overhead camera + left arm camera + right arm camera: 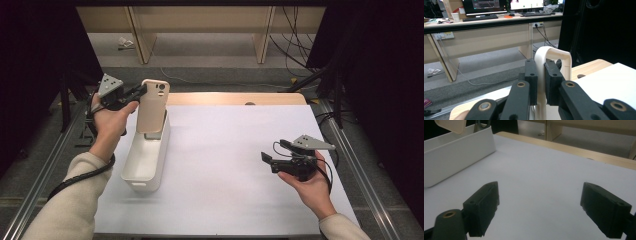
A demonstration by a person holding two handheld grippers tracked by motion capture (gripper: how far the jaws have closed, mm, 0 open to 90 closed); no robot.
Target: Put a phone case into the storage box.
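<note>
A: Where's the case (152, 106)?
B: Upper left of the high view, upright, long axis vertical, lower end dipping into the far end of the white bin (145, 161). The left gripper (139, 92) is clamped on its upper edge.
A: The right gripper (267, 159)?
B: Jaws wide apart, empty, well off at lower right.
A: Looks?
B: Beige, smooth, with a camera cutout.

Wooden table (280, 98), white sheet (235, 165) over it (nearly edge to edge), white bin (145, 165) on sheet
</note>
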